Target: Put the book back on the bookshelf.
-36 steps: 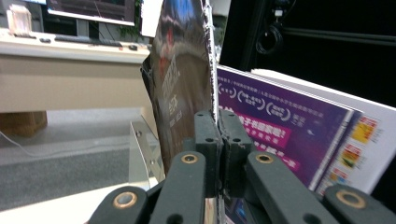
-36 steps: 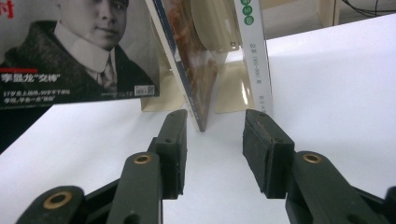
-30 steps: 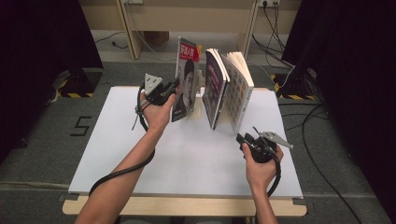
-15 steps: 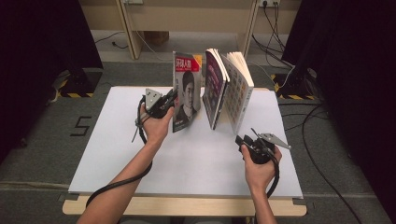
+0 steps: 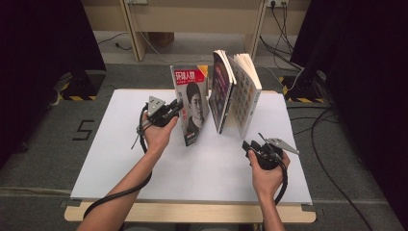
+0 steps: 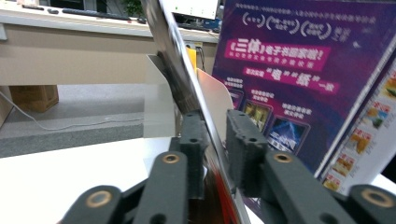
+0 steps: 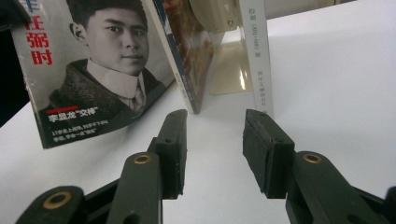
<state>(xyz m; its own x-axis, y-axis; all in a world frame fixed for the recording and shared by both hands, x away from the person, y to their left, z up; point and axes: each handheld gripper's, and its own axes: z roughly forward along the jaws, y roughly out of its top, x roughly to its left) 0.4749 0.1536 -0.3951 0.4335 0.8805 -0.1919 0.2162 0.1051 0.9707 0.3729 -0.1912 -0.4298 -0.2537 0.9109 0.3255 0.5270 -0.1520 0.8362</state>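
Magazine (image 5: 191, 103) edge between left tongs (image 5: 177, 111), just parting, right tongs (image 5: 248, 147) apart, empty

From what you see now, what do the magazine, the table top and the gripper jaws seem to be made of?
Magazine: thin glossy paper, probably coated; its cover shines and bends between the left gripper's jaws.
Table top: smooth matt white board over a pale wooden edge, perhaps laminate.
Jaws: hard black plastic with brass-coloured pivot pins and dull pads, possibly rubber or foam.
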